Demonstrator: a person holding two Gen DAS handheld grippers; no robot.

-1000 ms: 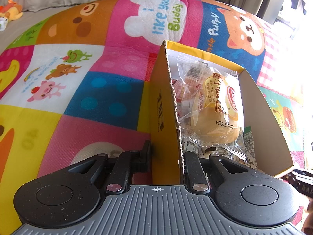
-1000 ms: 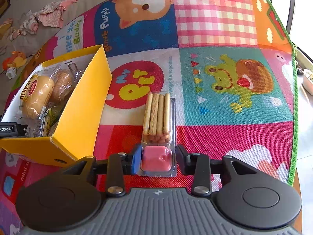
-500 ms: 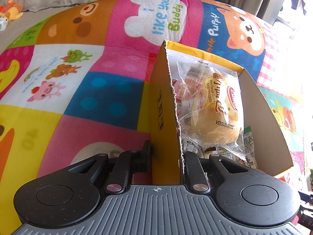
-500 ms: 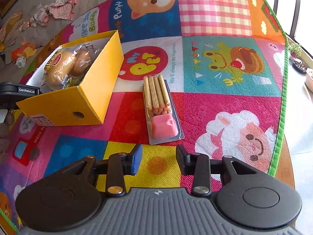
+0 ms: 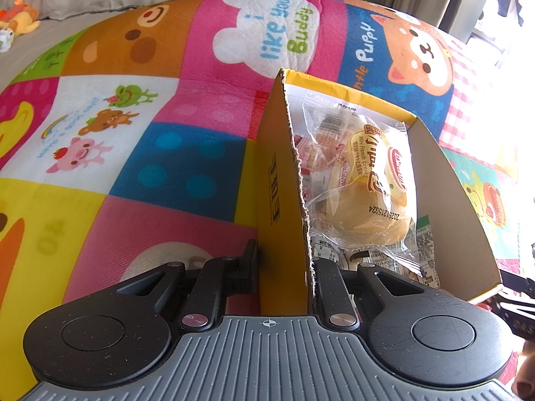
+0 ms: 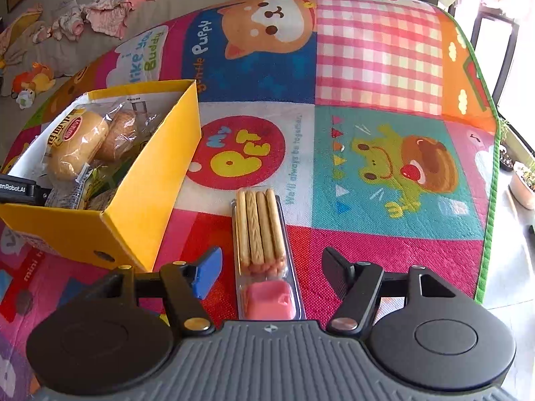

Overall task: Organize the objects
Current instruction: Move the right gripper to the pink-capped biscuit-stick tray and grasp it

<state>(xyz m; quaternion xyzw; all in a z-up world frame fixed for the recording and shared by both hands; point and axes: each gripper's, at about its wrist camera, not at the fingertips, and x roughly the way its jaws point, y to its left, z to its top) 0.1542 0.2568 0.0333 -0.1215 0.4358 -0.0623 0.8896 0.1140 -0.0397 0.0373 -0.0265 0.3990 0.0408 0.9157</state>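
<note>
Right tool (image 6: 269, 269) opening, again straddles biscuit pack (image 6: 264, 254).

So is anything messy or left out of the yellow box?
Yes. The biscuit stick pack with pink dip lies alone on the play mat, beside the yellow box holding the other snacks. The box's wall edge looks roughly torn.

A bright cartoon play mat (image 6: 378, 67) carries a yellow cardboard box (image 6: 150, 193) with a biscuit-stick snack pack (image 6: 264, 254) near it.
</note>
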